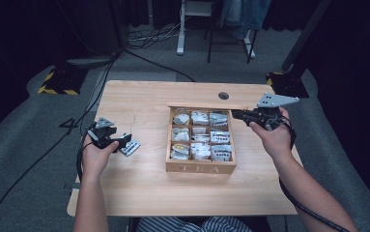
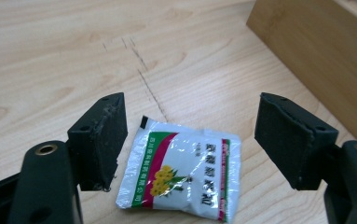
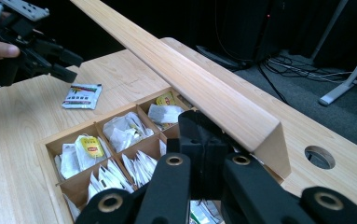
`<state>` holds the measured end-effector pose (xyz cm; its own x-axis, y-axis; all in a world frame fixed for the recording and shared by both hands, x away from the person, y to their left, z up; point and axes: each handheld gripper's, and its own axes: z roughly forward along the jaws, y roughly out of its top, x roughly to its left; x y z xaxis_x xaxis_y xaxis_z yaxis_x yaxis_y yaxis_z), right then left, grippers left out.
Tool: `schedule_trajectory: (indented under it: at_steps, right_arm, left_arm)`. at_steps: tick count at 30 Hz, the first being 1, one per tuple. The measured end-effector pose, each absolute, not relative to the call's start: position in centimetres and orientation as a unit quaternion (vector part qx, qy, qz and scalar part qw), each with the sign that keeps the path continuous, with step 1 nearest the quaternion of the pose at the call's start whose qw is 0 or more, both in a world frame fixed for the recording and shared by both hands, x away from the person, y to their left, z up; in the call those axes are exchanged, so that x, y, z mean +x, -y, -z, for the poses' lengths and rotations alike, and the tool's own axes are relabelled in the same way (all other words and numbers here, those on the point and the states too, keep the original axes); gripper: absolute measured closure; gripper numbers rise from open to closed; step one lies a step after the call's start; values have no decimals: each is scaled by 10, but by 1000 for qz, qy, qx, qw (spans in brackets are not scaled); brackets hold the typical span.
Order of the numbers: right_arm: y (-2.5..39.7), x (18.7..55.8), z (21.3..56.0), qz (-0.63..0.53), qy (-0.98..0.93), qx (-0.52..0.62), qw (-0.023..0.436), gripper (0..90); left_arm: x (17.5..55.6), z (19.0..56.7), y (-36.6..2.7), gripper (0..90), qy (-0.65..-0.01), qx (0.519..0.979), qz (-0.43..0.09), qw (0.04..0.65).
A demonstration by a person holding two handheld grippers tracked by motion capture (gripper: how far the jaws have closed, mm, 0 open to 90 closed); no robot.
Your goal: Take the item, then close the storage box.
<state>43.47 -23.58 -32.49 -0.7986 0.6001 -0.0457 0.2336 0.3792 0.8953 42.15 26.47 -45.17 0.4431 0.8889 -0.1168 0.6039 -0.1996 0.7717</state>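
While the left gripper (image 2: 188, 140) stands with its two black jaws spread wide and grasping nothing, a small white foil tea sachet (image 2: 181, 170) with a green and magenta band and a yellow flower print lies flat on the pale wooden table (image 2: 50, 56) between those jaws, touched by neither. Seen from the high view, that sachet (image 1: 130, 146) rests just left of the light wooden tea box (image 1: 200, 166), near the left gripper (image 1: 124, 141), apart from the box wall. The right gripper (image 3: 207, 140) has its jaws drawn together at the edge of the box's raised wooden lid (image 3: 199, 79); whether they actually pinch the lid edge or merely press against it cannot be told, since the jaw tips hide the contact. In the high view the right gripper (image 1: 238, 115) sits at the box's far right corner, beside the lid, which there shows only edge-on as a thin strip. The box's front wall bears the letters TEA, and its compartments hold white and grey tea bags (image 1: 201, 136), some with yellow tags (image 3: 92, 148); the print on them is too small to read. The sachet's lower right corner is cut off by the frame in the left gripper view, and its printed characters are blurred.
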Motion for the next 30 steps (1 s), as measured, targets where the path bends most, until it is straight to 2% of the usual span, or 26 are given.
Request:
schedule_trajectory:
  at_steps: [3,5,10,11,18,30]
  right_arm:
    - [236,435,325,-494,-810,257,185,900]
    - [236,435,325,-495,-809,258,185,900]
    - [236,435,325,-496,-809,258,183,900]
    - [236,434,324,-493,-810,258,184,900]
    - [238,430,325,-492,-810,262,183,900]
    - [239,425,326,-485,-815,259,182,900]
  left_arm:
    - [419,444,-260,265,-492,750,-188,401]
    - [414,434,-253,270,-481,753,-174,414]
    - [405,422,-239,269,-464,765,-177,409]
    - [397,423,-229,262,-444,786,-179,393]
    - [359,439,-203,265,-389,823,-160,382]
    - [327,457,-173,262,-349,837,-132,400]
